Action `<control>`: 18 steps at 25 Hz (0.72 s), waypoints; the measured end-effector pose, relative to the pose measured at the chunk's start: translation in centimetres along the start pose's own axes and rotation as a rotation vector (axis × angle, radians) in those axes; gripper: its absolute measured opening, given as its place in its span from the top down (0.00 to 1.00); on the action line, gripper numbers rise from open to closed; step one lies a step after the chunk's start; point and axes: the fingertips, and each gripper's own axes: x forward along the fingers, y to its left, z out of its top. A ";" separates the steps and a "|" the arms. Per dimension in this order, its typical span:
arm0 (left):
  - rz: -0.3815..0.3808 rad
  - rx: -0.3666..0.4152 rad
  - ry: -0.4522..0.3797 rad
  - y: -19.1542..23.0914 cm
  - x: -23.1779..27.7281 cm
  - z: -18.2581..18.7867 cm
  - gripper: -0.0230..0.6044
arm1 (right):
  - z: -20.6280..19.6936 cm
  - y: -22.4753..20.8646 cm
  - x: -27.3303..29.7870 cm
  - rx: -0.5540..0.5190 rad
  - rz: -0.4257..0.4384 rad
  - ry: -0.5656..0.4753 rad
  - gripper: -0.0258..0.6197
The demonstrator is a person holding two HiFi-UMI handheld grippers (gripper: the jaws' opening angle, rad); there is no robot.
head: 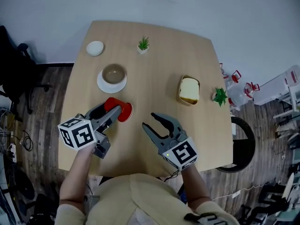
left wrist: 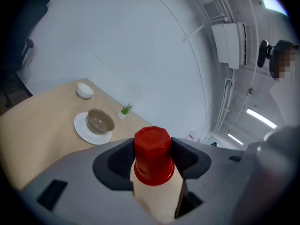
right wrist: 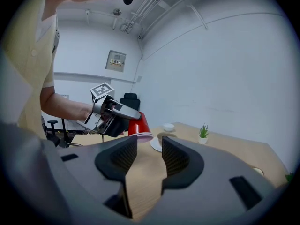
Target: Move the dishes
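My left gripper (head: 114, 110) is shut on a red plastic cup (head: 123, 111), held tilted over the table's left front part. In the left gripper view the cup (left wrist: 153, 154) sits between the jaws with its closed base pointing away. A brown bowl (head: 114, 73) rests on a white plate (head: 101, 83) just beyond it. A small white dish (head: 95, 48) lies at the far left corner. My right gripper (head: 151, 121) hovers open to the right of the cup, with nothing between its jaws (right wrist: 149, 156). It looks at the left gripper's cup (right wrist: 139, 125).
A small potted plant (head: 143, 44) stands at the table's far edge. A yellow container (head: 189, 90) sits toward the right, and a second green plant (head: 219, 96) stands at the right edge. A black office chair (head: 14, 74) is left of the wooden table (head: 154, 64).
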 end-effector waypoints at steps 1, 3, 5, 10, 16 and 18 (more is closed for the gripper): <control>-0.010 -0.031 -0.004 -0.1 -0.1 -0.3 0.57 | 0.0 0.2 -0.1 -0.015 0.008 0.005 0.70; -0.031 -0.094 -0.012 -0.4 -0.4 -0.8 0.57 | 0.1 0.6 -0.2 -0.047 0.020 0.015 0.70; -0.049 -0.163 -0.018 -0.6 -0.6 -1.3 0.57 | 0.2 0.8 -0.4 -0.065 0.026 0.019 0.70; -0.082 -0.418 -0.044 -0.3 -1.2 -2.8 0.57 | 0.2 1.1 -0.8 -0.101 0.036 0.039 0.70; -0.160 -0.590 -0.061 -1.4 -1.6 -3.8 0.57 | 0.2 1.7 -0.6 -0.171 0.052 0.058 0.71; -0.186 -0.609 -0.052 -1.9 -1.6 -4.1 0.57 | 0.4 1.8 -0.5 -0.180 0.056 0.053 0.71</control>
